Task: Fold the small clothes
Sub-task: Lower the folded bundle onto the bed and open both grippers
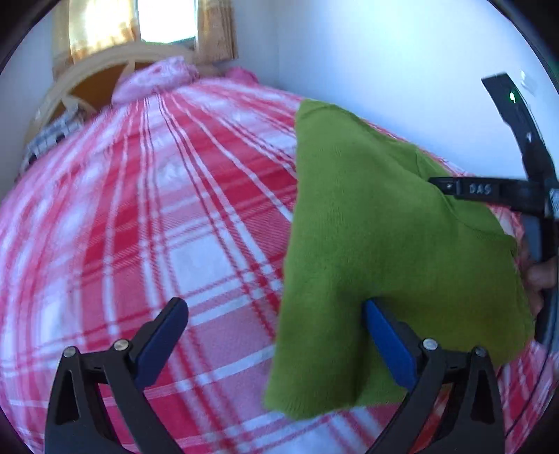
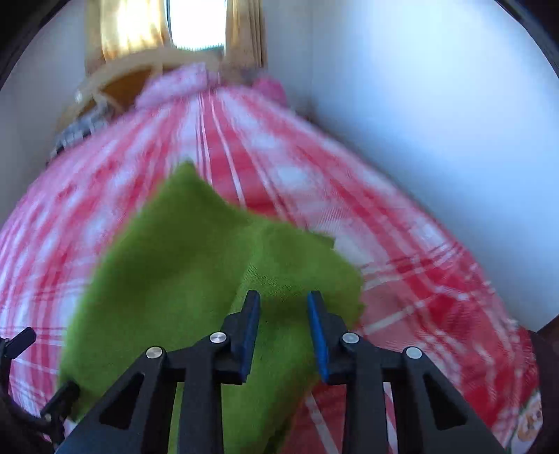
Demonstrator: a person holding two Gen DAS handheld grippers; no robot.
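A small green cloth point(image 1: 367, 227) lies folded on the red and white checked bedcover point(image 1: 157, 209). My left gripper point(image 1: 276, 314) is open and empty, its right finger over the cloth's left edge, its left finger over the bedcover. The right gripper point(image 1: 524, 195) shows at the cloth's far right side in the left wrist view. In the right wrist view the green cloth point(image 2: 181, 265) lies below my right gripper point(image 2: 283, 297), whose jaws stand partly open above the cloth with nothing between them. Whether the fingers touch the cloth is unclear.
A white wall point(image 1: 384, 70) runs along the bed's right side. A pink pillow point(image 1: 157, 80) and a wooden headboard point(image 1: 104, 66) stand at the far end under a curtained window point(image 1: 164, 21). A patterned item point(image 1: 49, 136) lies at the far left.
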